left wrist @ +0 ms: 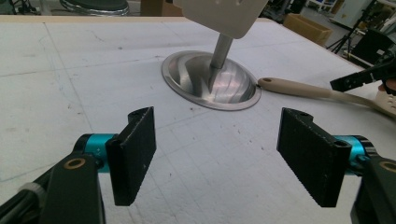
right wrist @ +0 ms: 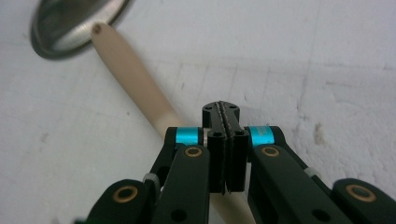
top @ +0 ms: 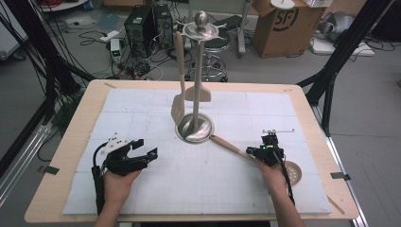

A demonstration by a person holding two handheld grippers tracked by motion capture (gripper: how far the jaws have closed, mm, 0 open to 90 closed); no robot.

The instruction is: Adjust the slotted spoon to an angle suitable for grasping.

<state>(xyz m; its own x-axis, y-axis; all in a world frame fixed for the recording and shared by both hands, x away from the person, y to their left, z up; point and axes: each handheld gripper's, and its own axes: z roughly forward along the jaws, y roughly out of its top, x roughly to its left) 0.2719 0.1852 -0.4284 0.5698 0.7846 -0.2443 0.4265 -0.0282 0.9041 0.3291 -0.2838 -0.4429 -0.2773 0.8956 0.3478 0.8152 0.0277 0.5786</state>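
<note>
**Right claw clenched over skimmer handle; left claw released**

Bench: wooden top under a white gridded mat, which takes up most of the surface.

Stand: steel utensil stand, upright at mat centre on a round dished base. A beige turner hangs from its top ring, blade just above the base.

Skimmer: beige, lies flat on the mat right of the stand. Handle end touches or nearly touches the base rim; perforated head lies toward the near right corner.

Left claw: rests low over the mat at near left, jaws spread wide, nothing between them, pointed toward the base.

Right claw: jaws pressed together, pads meeting. It sits directly over the skimmer handle, near the head end. Handle passes under the jaws, not between them. Contact with the handle cannot be told.
</note>
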